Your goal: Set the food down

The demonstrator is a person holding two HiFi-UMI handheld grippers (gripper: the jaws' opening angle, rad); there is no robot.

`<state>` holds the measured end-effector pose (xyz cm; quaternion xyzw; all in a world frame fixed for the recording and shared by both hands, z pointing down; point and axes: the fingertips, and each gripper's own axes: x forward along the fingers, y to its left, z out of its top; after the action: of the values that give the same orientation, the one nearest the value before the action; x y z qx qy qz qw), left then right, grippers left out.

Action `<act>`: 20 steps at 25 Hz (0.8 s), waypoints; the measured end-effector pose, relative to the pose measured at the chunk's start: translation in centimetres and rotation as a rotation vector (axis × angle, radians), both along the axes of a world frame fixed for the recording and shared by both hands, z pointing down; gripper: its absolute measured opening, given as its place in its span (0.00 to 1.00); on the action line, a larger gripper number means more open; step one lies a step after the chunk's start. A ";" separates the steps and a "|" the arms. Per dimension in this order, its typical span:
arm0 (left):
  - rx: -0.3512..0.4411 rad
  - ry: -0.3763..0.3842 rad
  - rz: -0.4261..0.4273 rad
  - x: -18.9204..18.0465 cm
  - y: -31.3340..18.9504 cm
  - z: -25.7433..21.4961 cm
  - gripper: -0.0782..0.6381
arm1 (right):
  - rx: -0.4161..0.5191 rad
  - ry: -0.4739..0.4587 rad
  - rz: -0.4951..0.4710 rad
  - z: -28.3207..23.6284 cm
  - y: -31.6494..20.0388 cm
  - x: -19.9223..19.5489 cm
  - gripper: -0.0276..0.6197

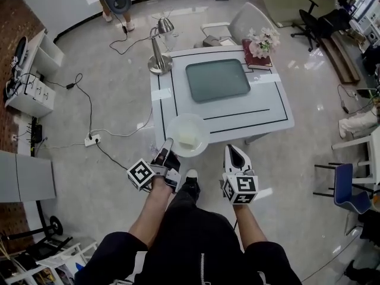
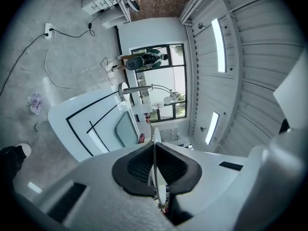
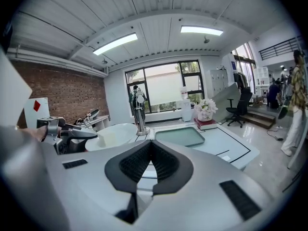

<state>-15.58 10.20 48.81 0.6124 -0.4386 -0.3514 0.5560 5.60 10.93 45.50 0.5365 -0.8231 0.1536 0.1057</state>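
Left gripper (image 1: 168, 145): jaws pinched tight on the near rim of a white plate (image 1: 178, 123), which shows edge-on between the black pads in the left gripper view.
Right gripper (image 1: 235, 154): jaws closed together with nothing between them, held just right of the plate and not touching it.
Food (image 1: 186, 139): a pale block lying on the plate, a little toward the near side.
Plate position: held up level in the air; in the head view it overlaps the near edge of the white table (image 1: 279, 114).
Table top: black outline lines, with a dark grey-green tray (image 1: 217, 80) in its middle, well apart from the plate.
Far corners: a metal desk lamp (image 1: 159, 61) on the left, a pot of pale flowers (image 1: 262, 40) on a red book (image 1: 256, 62) on the right.
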 end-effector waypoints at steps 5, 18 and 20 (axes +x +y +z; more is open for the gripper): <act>-0.020 0.009 0.032 -0.7 -7.5 0.0 0.13 | -0.001 0.008 0.008 -0.5 -7.7 -2.0 0.06; -0.057 0.031 0.003 -0.9 -17.9 1.6 0.13 | -0.023 0.024 0.006 0.6 -17.2 -1.4 0.06; -0.047 0.037 -0.021 -0.7 -19.5 1.7 0.13 | -0.026 0.022 -0.012 1.0 -18.8 -0.9 0.06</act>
<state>-16.24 -9.28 50.51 0.5878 -0.4430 -0.3580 0.5745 4.67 -7.91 46.54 0.5320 -0.8229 0.1575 0.1226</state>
